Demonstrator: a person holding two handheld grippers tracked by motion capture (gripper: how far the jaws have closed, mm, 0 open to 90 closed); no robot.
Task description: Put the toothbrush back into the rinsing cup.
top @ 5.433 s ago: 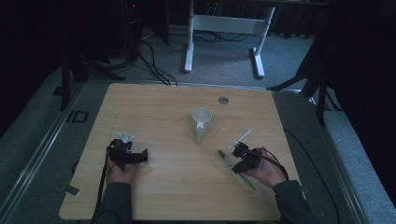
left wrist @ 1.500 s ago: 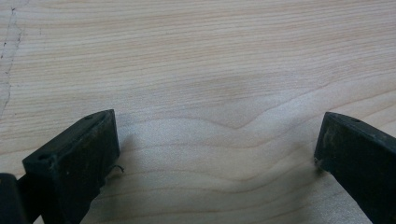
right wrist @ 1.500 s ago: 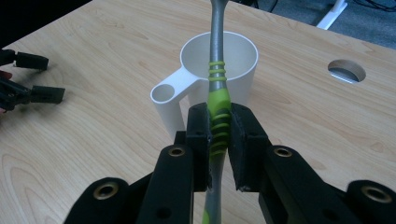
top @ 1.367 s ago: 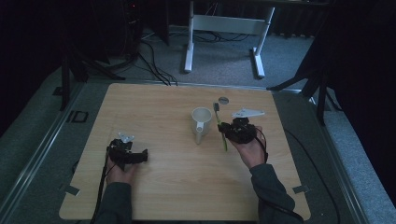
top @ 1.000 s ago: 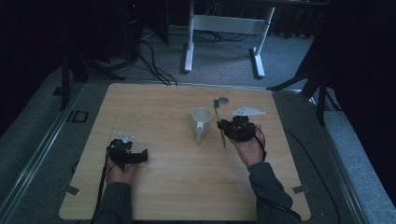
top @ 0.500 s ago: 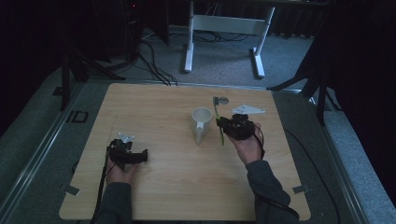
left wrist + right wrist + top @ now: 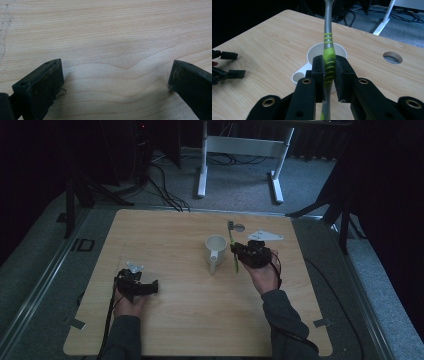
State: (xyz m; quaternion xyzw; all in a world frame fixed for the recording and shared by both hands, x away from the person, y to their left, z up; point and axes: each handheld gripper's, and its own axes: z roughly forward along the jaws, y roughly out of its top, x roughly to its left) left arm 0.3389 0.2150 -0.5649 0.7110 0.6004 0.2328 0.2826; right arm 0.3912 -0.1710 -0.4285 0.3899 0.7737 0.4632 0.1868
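a dim room surrounds the wooden bench (image 7: pixel 175 320); a toothbrush (image 7: pixel 329 58) is clamped upright in the right claw (image 7: pixel 329 75) just beside the white mug (image 7: pixel 216 251), seemingly to be dropped in; the left claw (image 7: pixel 115 82) is held apart, empty, near the bench front.

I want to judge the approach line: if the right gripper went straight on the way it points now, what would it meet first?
Probably the white mug. The right gripper, shut on the green-and-grey toothbrush, points at it just ahead; depth is unclear, so it might pass over the rim.
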